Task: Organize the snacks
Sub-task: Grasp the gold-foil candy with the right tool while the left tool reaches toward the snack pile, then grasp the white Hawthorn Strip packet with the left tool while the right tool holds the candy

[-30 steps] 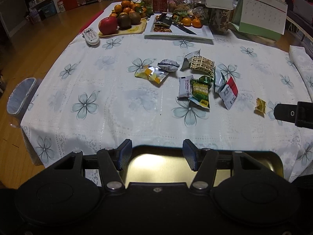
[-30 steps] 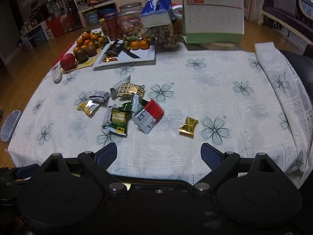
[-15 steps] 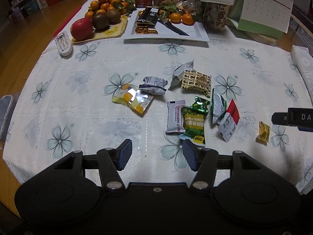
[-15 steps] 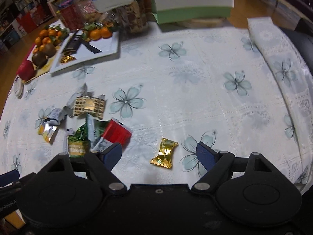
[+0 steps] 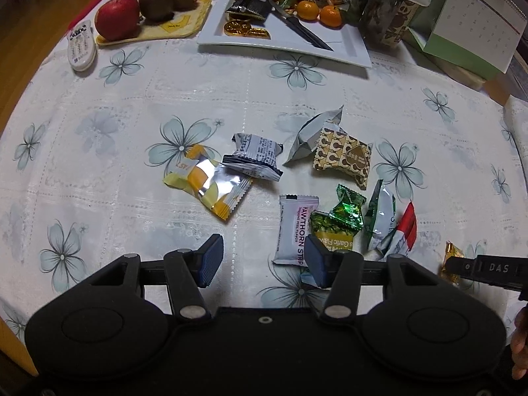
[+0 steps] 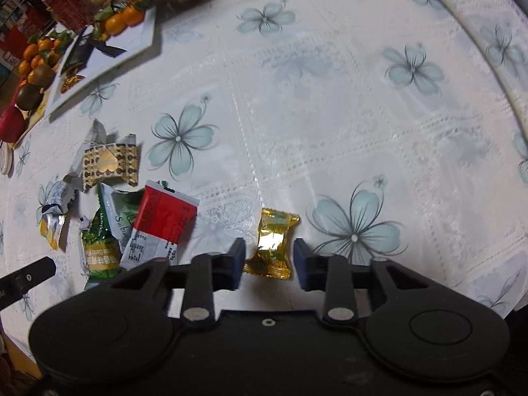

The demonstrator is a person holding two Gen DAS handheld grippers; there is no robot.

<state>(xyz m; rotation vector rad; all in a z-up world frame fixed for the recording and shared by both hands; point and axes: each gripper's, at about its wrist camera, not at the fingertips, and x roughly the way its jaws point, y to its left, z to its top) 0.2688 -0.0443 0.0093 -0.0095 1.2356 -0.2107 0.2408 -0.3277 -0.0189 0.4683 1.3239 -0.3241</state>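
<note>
On the worktop [image 6: 330, 105]: scattered snack packets.
The right hand-held gripper [image 6: 269, 259] is closing around the gold candy [image 6: 274, 242]; the left hand-held gripper [image 5: 262, 260] narrows, nothing between.

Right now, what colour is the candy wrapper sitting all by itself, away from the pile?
Shiny gold candy wrapper; clearest in the right wrist view.

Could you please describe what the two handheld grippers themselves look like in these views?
Both are matte black plastic. The left gripper and right gripper each have a wide body with two round housings, silver pivot screws and two angled fingers ending in ribbed dark blue pads. In the left view, one of the right gripper's fingers bears white letters "DAS". No cables or sleeves show.
</note>
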